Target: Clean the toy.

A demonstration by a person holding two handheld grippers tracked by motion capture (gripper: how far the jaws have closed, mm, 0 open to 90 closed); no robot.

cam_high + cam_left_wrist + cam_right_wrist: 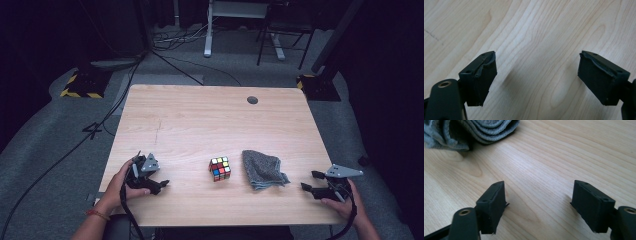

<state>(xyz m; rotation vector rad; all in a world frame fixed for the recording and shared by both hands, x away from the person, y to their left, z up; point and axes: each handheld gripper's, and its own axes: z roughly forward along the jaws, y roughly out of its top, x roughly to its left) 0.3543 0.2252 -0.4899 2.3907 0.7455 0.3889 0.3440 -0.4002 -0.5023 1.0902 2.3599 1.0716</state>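
A scrambled colour cube [220, 168] sits on the wooden table [200, 120] near its front middle. To its right lies a folded grey cloth [263, 169], whose edge also appears at the top left of the right gripper view as the cloth [469, 132]. My left gripper [161, 183] rests low at the front left, a hand's width left of the cube; its jaws stand apart over bare wood, left gripper [536, 75]. My right gripper [311, 181] is at the front right, just right of the cloth, jaws apart and empty, right gripper [537, 202].
A round grommet hole [252, 100] is in the table's far right part. Beyond the table are cables [170, 45] on the grey floor, a yellow-black striped base [80, 85] and desk legs [207, 30]. The table's front edge lies close below both hands.
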